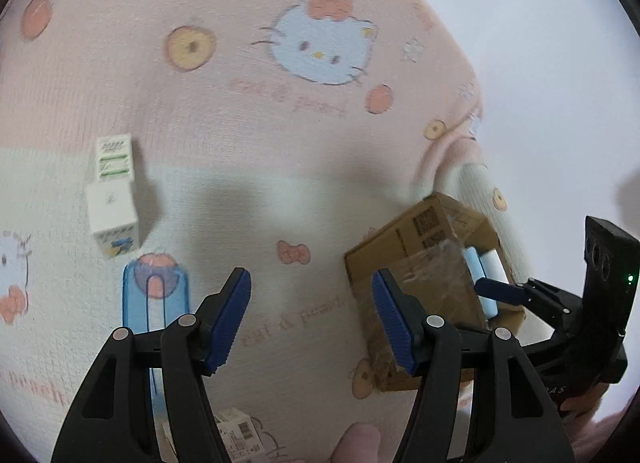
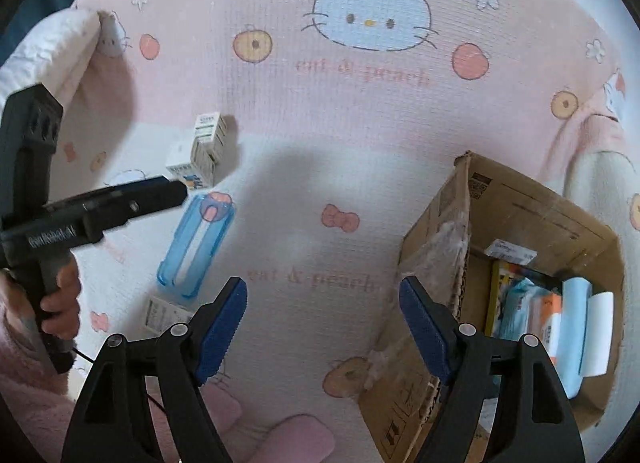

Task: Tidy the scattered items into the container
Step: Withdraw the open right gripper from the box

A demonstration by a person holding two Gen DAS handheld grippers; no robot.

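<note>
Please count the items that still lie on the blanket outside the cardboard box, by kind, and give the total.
Small white cartons: 3
Clear blue plastic case: 1
Total: 4 outside the cardboard box

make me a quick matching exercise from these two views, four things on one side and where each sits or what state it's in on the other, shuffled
Things:
1. cardboard box
2. blue clear case
3. small white cartons
4. right gripper

Places or states:
A. jaws open, nothing between them
B. lying flat on the blanket, just nearer the camera than the cartons
C. open at the top, packets already inside
D. standing on the blanket, farthest from the box

Pairs: 1-C, 2-B, 3-D, 4-A
</note>
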